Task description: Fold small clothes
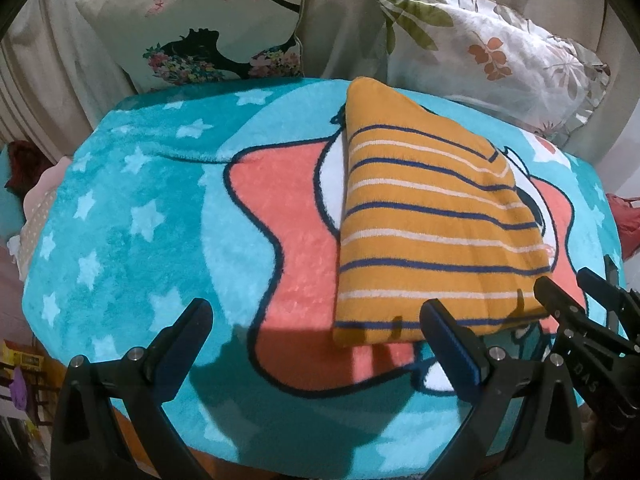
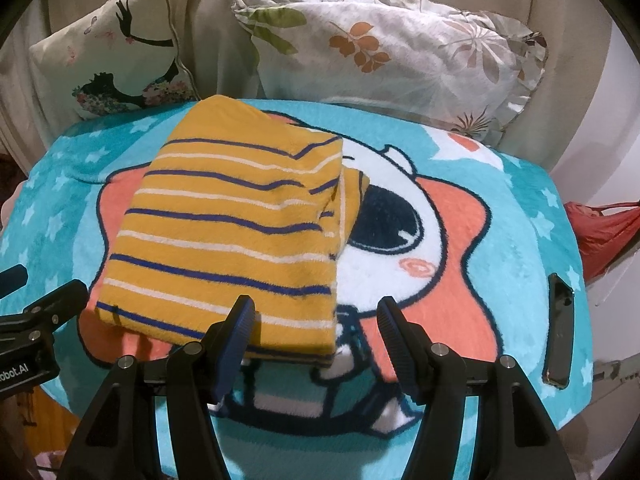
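Both grippers hang over the near edge of the blanket (image 1: 120, 208) with jaws spread wide and nothing between them: my left gripper (image 1: 316, 324) just beside the folded striped garment (image 1: 432, 216), my right gripper (image 2: 316, 316) over its near corner. That mustard piece lies flat on the blanket, below two pillows. A phone (image 2: 560, 328) rests at the blanket's right edge.

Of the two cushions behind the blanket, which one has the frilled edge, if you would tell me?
The leaf-print cushion, on the right in both views: its border is ruffled, whereas the silhouette cushion has a plain piped edge.
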`<state>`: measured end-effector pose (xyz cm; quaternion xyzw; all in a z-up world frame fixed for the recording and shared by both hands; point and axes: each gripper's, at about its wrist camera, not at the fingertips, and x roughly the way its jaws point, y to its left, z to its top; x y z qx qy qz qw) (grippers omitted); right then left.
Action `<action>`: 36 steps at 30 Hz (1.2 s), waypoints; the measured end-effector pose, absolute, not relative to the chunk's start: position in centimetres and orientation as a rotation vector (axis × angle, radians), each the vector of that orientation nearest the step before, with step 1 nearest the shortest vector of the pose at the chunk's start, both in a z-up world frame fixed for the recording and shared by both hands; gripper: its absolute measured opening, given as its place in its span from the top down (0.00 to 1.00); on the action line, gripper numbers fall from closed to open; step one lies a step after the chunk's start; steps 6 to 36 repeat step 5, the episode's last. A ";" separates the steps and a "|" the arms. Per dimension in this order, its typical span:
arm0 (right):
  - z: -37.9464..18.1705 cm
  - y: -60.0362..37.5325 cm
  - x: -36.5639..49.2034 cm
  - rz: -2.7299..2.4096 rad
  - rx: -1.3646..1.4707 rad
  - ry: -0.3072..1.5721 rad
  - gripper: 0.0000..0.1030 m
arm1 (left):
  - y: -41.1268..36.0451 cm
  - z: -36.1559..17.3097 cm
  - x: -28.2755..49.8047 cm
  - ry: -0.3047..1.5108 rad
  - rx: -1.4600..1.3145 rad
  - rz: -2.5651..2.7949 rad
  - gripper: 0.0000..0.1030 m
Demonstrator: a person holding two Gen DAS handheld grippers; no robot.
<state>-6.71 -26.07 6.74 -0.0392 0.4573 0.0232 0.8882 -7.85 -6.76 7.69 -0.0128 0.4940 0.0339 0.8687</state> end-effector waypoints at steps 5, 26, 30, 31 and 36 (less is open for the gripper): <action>6.5 -26.4 -5.9 0.067 -0.090 0.960 0.34 | -7.6 7.5 -7.0 1.035 -0.015 0.074 0.00; 6.5 -26.4 -5.9 0.067 -0.090 0.960 0.34 | -7.6 7.5 -7.0 1.035 -0.015 0.074 0.00; 6.5 -26.4 -5.9 0.067 -0.090 0.960 0.34 | -7.6 7.5 -7.0 1.035 -0.015 0.074 0.00; 6.5 -26.4 -5.9 0.067 -0.090 0.960 0.34 | -7.6 7.5 -7.0 1.035 -0.015 0.074 0.00; 6.5 -26.4 -5.9 0.067 -0.090 0.960 0.34 | -7.6 7.5 -7.0 1.035 -0.015 0.074 0.00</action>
